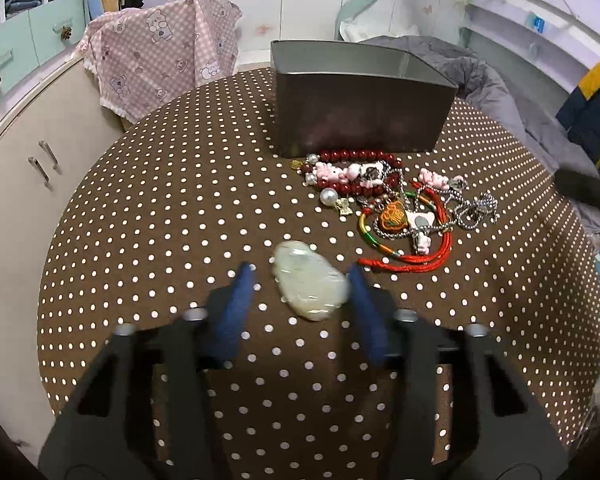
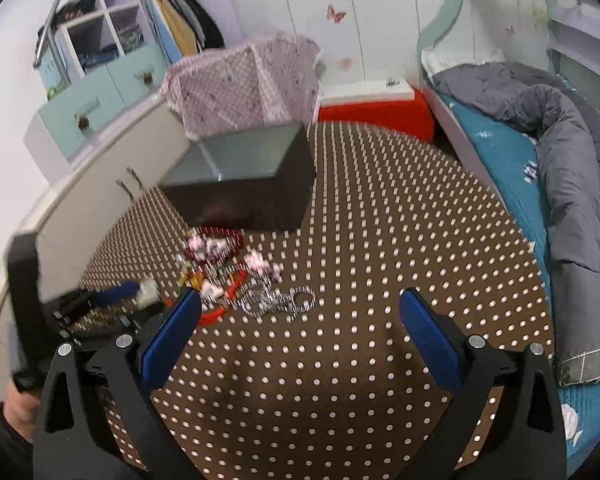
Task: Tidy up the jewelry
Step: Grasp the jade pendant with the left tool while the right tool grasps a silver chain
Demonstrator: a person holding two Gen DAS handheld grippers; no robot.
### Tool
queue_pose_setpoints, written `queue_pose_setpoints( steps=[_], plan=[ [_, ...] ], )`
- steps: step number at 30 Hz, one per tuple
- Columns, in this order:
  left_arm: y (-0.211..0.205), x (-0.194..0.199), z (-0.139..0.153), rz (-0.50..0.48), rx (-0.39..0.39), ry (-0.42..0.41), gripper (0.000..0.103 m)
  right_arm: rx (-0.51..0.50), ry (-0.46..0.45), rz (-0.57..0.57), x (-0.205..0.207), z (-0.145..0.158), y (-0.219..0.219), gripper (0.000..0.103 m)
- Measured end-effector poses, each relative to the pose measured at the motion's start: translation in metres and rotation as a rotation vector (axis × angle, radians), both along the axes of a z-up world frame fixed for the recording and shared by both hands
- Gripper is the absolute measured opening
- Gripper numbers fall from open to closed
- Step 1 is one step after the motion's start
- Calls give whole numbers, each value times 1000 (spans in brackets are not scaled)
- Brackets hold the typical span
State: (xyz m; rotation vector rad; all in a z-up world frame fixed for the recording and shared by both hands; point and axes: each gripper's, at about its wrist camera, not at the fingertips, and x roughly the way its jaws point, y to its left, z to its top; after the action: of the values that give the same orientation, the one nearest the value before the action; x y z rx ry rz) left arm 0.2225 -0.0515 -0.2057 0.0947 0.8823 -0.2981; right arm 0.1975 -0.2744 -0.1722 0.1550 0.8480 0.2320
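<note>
Left gripper (image 1: 298, 280) jaws straddle the pendant (image 1: 311, 280) without clamping, right gripper (image 2: 300, 304) gapes empty; an off-centre squeeze could squirt it across the counter (image 1: 160, 220).

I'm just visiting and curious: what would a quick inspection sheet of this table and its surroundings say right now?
Surface: round table under a brown cloth with white dots.
Job's things: pale jade pendant lying apart; tangled jewelry pile of red beads, chains and cords in front of an open metal box.
Clutter: nothing seen.
Grippers: left gripper straddles the pendant, left pad clear of it, right pad at its edge; right gripper open, nothing between its fingers.
Cables: nothing seen.
Surroundings: pink cloth-covered item, cupboards, bed with grey quilt.
</note>
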Motion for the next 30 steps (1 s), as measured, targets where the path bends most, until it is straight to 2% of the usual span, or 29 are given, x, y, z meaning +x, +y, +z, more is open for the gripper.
queue_pose_setpoints(
  steps=[3,9,12,14,15,16,17,19,23,30],
  plan=[
    [7,3,1,-23,-39,10,37,-35,24,38,3,-11,8,96],
    [14,3,0,-26,-61,7,37,-98,37,105,15,-27,29,93],
    [20,3,1,-25,-75,5,37,-139,35,134,22,-33,39,71],
    [22,1,2,-24,-84,2,37,-190,12,144,21,-33,44,49],
    [24,1,3,-23,-85,-2,37,-179,12,158,20,-32,44,41],
    [23,0,4,-24,-84,-5,37,-151,17,176,19,-31,43,24],
    [25,-1,5,-23,-89,-6,37,-134,25,188,17,-30,43,14],
    [26,-2,7,-19,-96,-14,37,-146,18,203,11,-30,44,14],
    [28,-6,17,-24,-108,-40,37,-83,-15,189,0,-13,36,14],
    [33,-11,51,-40,-130,-112,37,-63,-142,202,-9,53,29,14]
  ],
)
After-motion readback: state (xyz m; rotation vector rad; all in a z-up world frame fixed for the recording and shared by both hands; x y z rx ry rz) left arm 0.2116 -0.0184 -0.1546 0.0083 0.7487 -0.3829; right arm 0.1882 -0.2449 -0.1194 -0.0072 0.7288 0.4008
